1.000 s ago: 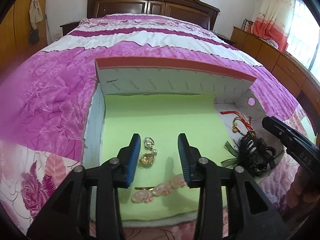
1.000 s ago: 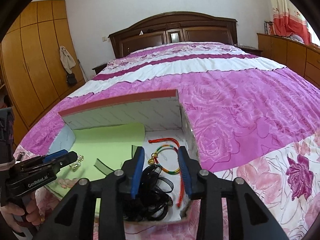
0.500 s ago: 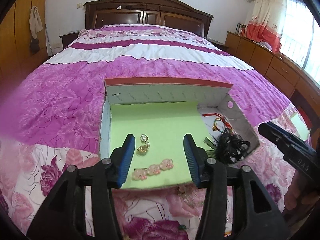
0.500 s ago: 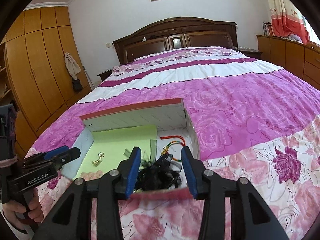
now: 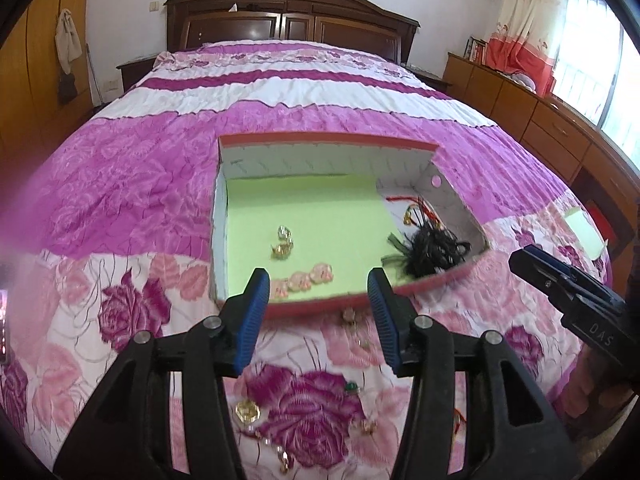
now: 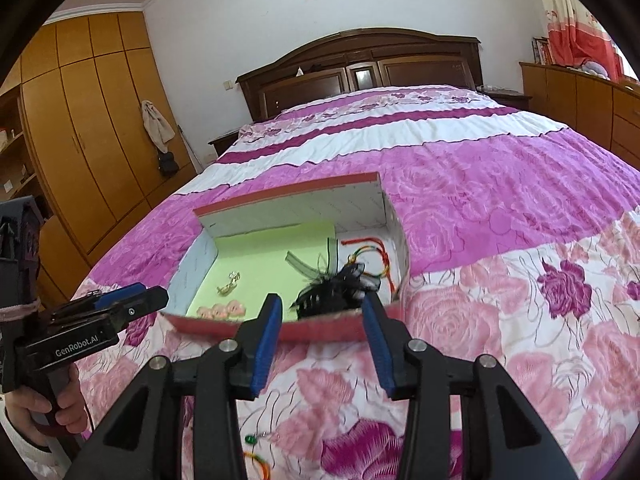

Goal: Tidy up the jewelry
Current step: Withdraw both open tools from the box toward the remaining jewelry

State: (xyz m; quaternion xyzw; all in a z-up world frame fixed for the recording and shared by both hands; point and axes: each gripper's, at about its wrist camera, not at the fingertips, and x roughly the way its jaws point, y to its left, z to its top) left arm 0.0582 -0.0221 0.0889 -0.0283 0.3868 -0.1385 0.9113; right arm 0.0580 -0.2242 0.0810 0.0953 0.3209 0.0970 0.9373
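Note:
A red-rimmed open box [image 5: 328, 138] lies on the bed, part of its floor lined green. Inside rest gold and pearl earrings [image 5: 284, 242], a pink flower hair clip [image 5: 306, 280], a black hair ornament [image 5: 430, 252] and a red cord bracelet [image 5: 412, 208]. My left gripper [image 5: 318, 280] hovers open over the box's near rim with nothing between its blue pads. My right gripper [image 6: 321, 300] is open and empty too, in front of the black hair ornament [image 6: 336, 292]. Loose pieces lie on the bedspread in front of the box, among them a gold charm [image 5: 248, 411].
The pink floral bedspread [image 5: 132, 184] stretches back to a dark wooden headboard [image 5: 292, 8]. A low wooden dresser [image 5: 540, 120] runs along the right wall and a wardrobe [image 6: 88, 132] stands at the left. A person's hand [image 6: 36, 412] holds the left gripper's handle.
Both grippers have drawn back and upward out of the box and their jaws have widened a little. The box looks smaller and loose jewelry on the bedspread has come into view.

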